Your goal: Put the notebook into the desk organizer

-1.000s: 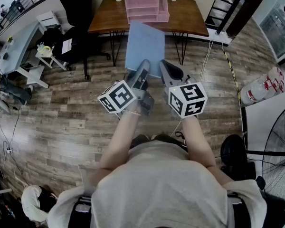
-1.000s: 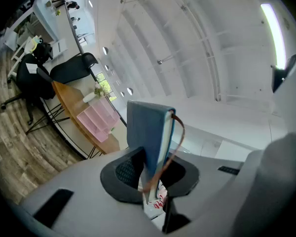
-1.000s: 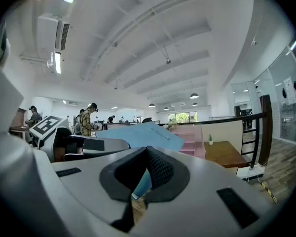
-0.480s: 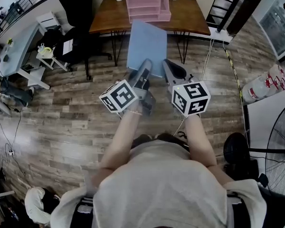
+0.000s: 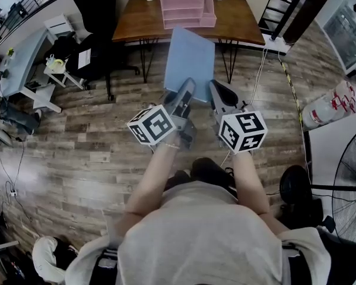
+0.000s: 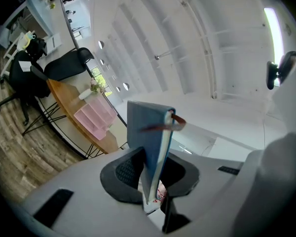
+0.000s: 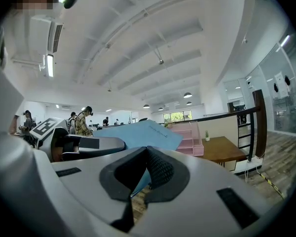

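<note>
Notebook (image 5: 190, 55), blue, hangs in the air short of the pink desk organizer (image 5: 187, 5), on the person's side of it and not yet at its trays. By my reading, the approach and the insertion are both left to do. The left gripper (image 5: 187, 89) pinches the notebook's near edge, jaws narrowly parted around the cover. The right gripper (image 5: 217, 91) clamps the near corner, jaws almost together.

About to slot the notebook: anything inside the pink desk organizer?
The pink desk organizer looks empty at its visible tray fronts. Tray depths are hidden under the tiers above.
</note>
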`<act>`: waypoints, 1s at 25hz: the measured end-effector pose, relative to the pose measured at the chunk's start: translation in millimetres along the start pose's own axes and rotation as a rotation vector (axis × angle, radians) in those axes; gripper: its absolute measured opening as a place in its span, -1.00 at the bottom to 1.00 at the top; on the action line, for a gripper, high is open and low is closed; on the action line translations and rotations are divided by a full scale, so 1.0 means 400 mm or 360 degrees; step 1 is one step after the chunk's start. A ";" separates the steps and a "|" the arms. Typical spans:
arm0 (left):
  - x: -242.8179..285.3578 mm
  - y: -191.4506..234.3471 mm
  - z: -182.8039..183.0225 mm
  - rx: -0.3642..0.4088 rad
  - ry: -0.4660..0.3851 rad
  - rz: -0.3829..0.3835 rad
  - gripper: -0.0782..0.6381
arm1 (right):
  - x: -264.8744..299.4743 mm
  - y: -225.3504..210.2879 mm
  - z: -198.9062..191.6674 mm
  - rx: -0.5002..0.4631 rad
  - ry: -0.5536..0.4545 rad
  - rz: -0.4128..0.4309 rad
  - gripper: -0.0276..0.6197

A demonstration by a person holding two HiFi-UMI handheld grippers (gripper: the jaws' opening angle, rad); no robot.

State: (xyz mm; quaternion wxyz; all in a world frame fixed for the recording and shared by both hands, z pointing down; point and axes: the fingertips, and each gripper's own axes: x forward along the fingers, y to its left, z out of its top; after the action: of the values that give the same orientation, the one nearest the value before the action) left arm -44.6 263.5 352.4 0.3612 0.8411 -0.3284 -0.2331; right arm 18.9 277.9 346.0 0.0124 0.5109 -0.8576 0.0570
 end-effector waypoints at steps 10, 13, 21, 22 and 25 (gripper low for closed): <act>0.103 0.094 0.033 -0.0015 -0.0045 0.0040 -0.58 | 0.111 -0.077 -0.013 -0.0027 0.0014 0.0036 -0.90; 0.181 0.135 0.064 -0.0004 -0.0067 0.0057 -0.58 | 0.190 -0.141 0.002 -0.0029 -0.0003 0.0058 -0.90; 0.425 0.221 0.164 0.0054 -0.0125 0.0073 -0.57 | 0.404 -0.327 0.089 -0.0075 -0.0057 0.0142 -0.90; 0.455 0.228 0.174 0.0063 -0.0131 0.0073 -0.57 | 0.426 -0.345 0.097 -0.0083 -0.0061 0.0156 -0.90; 0.531 0.247 0.196 0.0107 -0.0144 0.0073 -0.57 | 0.485 -0.396 0.110 -0.0068 -0.0071 0.0202 -0.90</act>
State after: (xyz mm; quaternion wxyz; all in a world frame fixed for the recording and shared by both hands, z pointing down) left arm 11.5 23.1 345.3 0.3227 0.8336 -0.3711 -0.2515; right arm 66.9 28.5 331.4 0.0005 0.4563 -0.8894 0.0277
